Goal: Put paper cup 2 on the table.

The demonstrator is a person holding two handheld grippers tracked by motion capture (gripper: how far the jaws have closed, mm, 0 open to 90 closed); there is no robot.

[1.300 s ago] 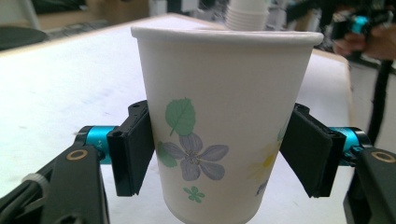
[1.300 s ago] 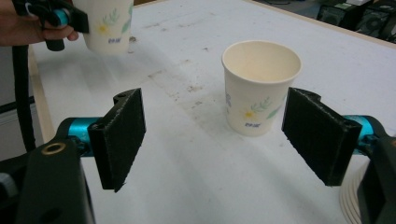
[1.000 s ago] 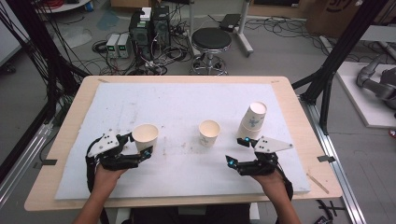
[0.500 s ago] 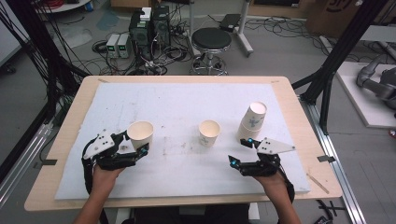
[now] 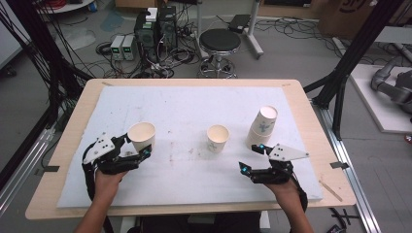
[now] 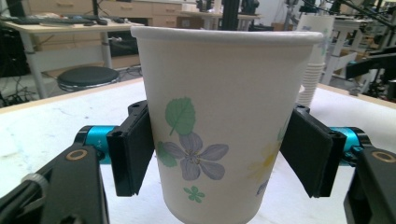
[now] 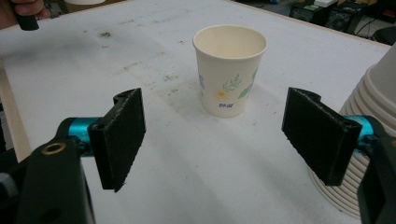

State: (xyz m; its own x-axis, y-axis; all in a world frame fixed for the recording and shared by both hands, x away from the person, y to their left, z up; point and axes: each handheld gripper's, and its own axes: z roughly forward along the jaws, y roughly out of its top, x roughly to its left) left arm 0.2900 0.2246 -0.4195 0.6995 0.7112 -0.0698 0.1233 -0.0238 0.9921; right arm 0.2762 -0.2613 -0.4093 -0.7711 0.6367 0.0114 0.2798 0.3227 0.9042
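Left gripper (image 6: 219,154) clamps a flowered cup (image 6: 224,126), pads pressed on both sides, cup upright on the mat (image 5: 194,111). Right gripper (image 7: 224,140) jaws wide, gripping nothing. Middle cup (image 7: 230,70) stands ahead of them; cup stack (image 7: 373,140) just beside the right pad.

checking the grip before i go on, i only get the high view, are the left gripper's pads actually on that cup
observer: yes, the left gripper has both pads pressed on the flower-printed paper cup, below its middle.
operator: anything in the right one
observer: no, the right gripper stands open with nothing between its pads; the middle cup stands farther ahead.
operator: and the stack
observer: the stack of cups sits right beside one jaw; touching or not, i can't tell.
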